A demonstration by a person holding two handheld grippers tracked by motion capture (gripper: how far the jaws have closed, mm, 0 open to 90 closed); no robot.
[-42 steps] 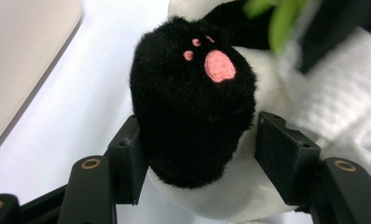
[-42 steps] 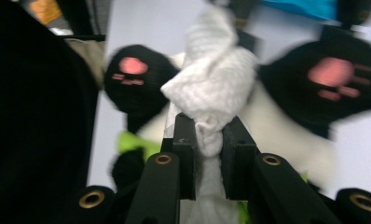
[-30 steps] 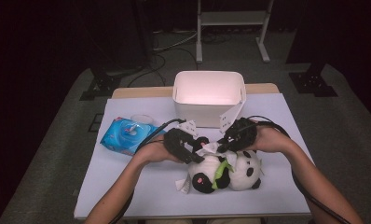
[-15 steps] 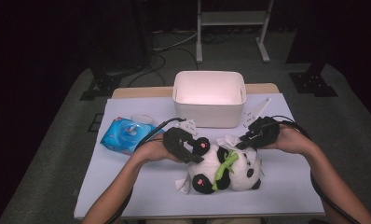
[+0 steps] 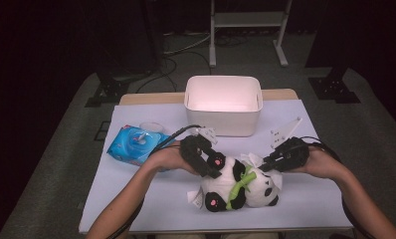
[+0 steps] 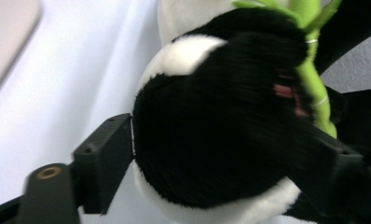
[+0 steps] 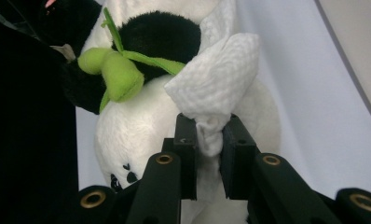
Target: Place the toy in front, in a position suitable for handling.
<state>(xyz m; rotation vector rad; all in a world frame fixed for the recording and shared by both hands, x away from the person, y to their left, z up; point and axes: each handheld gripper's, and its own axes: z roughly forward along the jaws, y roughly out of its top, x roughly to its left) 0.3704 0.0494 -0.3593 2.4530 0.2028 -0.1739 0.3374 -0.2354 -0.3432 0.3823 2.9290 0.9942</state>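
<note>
Left hand-held gripper [image 5: 209,163] clamps black paw of panda toy [image 5: 238,185], toy lying on worktop [image 5: 136,189] between both hands. Right hand-held gripper [image 7: 207,135] pinches white wipe [image 7: 216,79] against fur. Advice: keep left firm, wipe with short light strokes, avoid green bow [image 7: 113,70].

white bin [image 5: 223,105], blue wipes pack [image 5: 134,145], table [image 5: 136,194]

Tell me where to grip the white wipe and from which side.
Grip the wipe at its twisted lower neck, where the right gripper has it pinched. Come from the right, away from the panda plush: the neck is narrow enough for the jaws, while the upper part fans wide against the plush.
</note>
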